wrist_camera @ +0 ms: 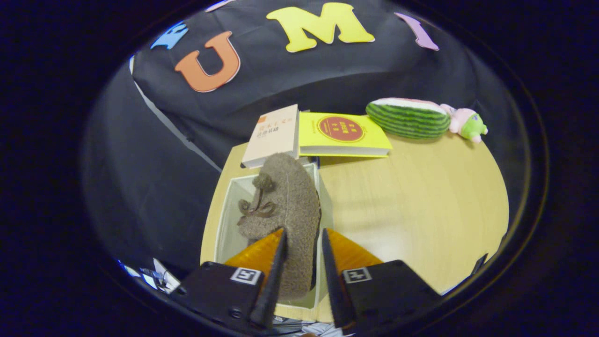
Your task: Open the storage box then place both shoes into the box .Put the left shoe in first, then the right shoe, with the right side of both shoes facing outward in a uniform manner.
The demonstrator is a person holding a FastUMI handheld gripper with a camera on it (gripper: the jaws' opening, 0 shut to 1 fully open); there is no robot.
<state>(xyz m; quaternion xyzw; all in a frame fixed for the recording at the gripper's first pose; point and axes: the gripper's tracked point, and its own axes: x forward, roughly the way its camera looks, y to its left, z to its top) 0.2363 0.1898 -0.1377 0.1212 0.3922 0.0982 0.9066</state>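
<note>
A fuzzy brown shoe (285, 196) with a pompom lace bow hangs between my fingers, toe pointing away from me. My gripper (303, 235) is shut on its heel end, one finger on each side. The shoe is over the open white storage box (228, 220), which stands on the left part of the wooden table (412, 206). The shoe hides most of the box's inside, so I cannot tell whether anything lies under it. I cannot tell whether the shoe touches the box floor.
Just beyond the box lie two books, a beige one (273, 135) and a yellow one (341, 133). A watermelon plush (408, 119) and a pink and green plush toy (468, 123) sit at the table's far right edge.
</note>
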